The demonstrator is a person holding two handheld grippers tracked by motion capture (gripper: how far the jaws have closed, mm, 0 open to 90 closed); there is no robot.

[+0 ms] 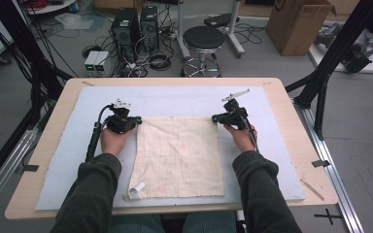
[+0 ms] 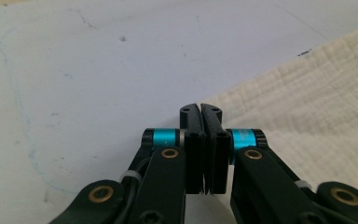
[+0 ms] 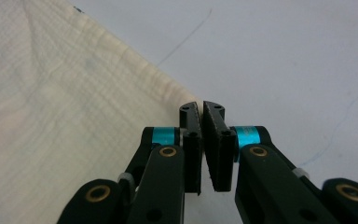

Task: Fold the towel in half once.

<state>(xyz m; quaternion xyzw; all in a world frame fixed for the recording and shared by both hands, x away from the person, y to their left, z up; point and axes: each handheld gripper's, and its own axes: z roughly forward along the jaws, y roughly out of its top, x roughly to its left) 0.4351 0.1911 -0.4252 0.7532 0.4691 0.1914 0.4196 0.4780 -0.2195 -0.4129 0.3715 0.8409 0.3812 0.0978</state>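
— Where did the cloth lie?
— Flat on a pale mat on the worktop; both grippers sat at its far corners.
— And the fingers?
— Left gripper pressed closed at the cloth's corner; right gripper nearly closed, tips touching; grip on fabric unclear.

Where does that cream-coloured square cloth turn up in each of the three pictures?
High view: cream square woven cloth lies mid-table, between both claws.
Left gripper view: right side.
Right gripper view: left side.
Shared landmark: pale blue-grey mat beneath it.
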